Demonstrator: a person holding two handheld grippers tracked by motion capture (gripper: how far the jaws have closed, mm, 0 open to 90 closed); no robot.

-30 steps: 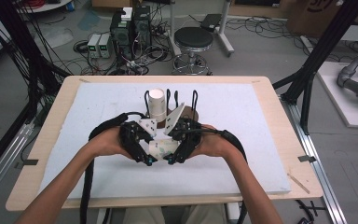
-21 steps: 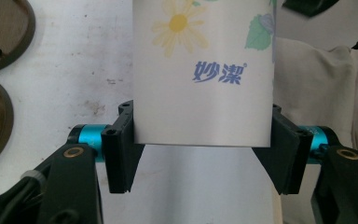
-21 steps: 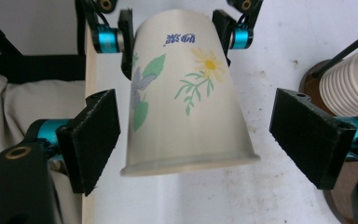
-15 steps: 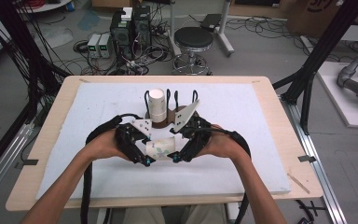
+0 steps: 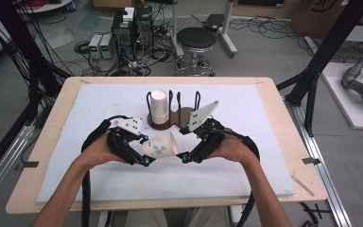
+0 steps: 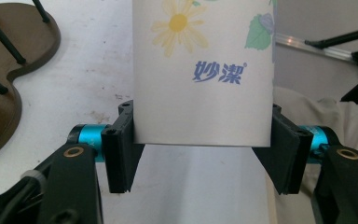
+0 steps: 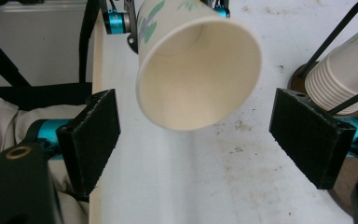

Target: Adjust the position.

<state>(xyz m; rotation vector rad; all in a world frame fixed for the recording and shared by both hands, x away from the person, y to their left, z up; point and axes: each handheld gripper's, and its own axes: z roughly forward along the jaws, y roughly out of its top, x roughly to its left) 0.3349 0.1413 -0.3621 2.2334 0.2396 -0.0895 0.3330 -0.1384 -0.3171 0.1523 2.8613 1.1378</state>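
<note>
Since a second ago: hands drawn apart and toward the near edge, single cup now clear of the rack, no longer huddled against it.

Left gripper (image 5: 144,152): jaws clamped on the base end of a white paper cup with printed daisy and green leaves (image 5: 160,145); pads pressing flat on both sides of the wall near the bottom rim, seen close in the left gripper view (image 6: 204,70). Cup held on its side, above the white foam-covered worktop (image 5: 246,175), mouth turned toward the right hand. Likely reason: base grip leaves the open rim free for the other gripper to take.

Right gripper (image 5: 189,153): jaws wide open, nothing between the pads; cup mouth (image 7: 199,74) just ahead of them, not yet touched. Pads (image 7: 91,140) standing either side of the line to the rim, apparently lined up for a handover or a pull.

Dark brown wooden rack with black wire posts (image 5: 179,118) behind the hands, near the worktop's middle. Stack of nested white paper cups (image 5: 159,106) upright, mouth down, caged between the left posts; right posts bare. Probable purpose of the posts: keeping stacks upright and separated.
</note>
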